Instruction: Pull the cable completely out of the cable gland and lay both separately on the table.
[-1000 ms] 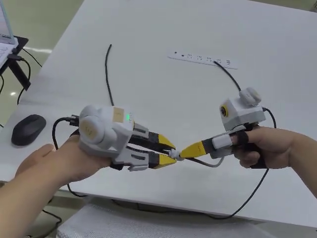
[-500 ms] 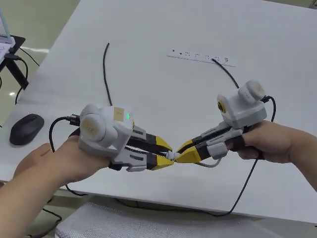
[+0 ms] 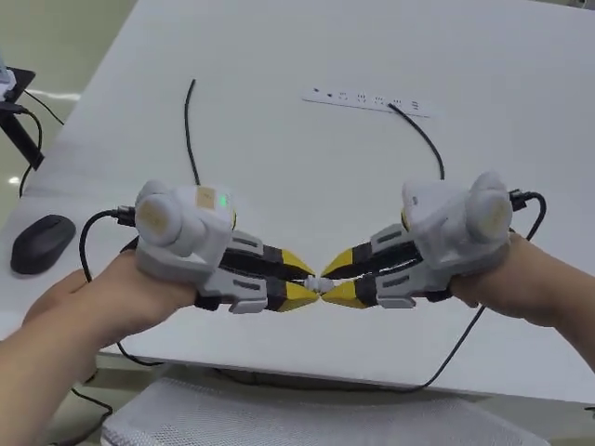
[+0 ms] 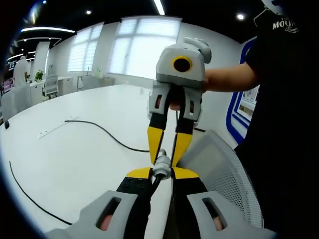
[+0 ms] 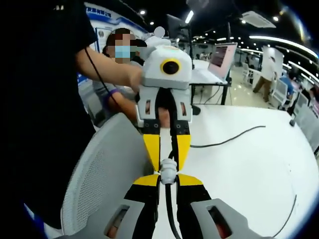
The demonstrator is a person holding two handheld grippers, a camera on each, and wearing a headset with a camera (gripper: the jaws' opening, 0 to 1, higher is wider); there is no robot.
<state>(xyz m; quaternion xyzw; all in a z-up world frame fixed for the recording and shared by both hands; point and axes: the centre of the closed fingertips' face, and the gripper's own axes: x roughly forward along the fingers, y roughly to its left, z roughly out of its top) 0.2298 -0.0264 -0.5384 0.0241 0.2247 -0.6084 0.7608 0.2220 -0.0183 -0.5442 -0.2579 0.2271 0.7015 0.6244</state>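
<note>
Two grippers meeting tip to tip above the bench's near edge.
The left gripper (image 3: 309, 282) is pinching the cable gland (image 4: 160, 169), the right gripper (image 3: 331, 282) is clamping the cable (image 5: 168, 204) just behind it, and the left hand (image 3: 121, 297) and right hand (image 3: 525, 283) are holding them level.

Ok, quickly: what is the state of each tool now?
Left tool: closed on the cable gland.
Right tool: closed on the cable.

The left gripper (image 3: 308, 284) and right gripper (image 3: 336, 278) are white with yellow-tipped jaws; the shirt (image 4: 279, 99) seems black.
</note>
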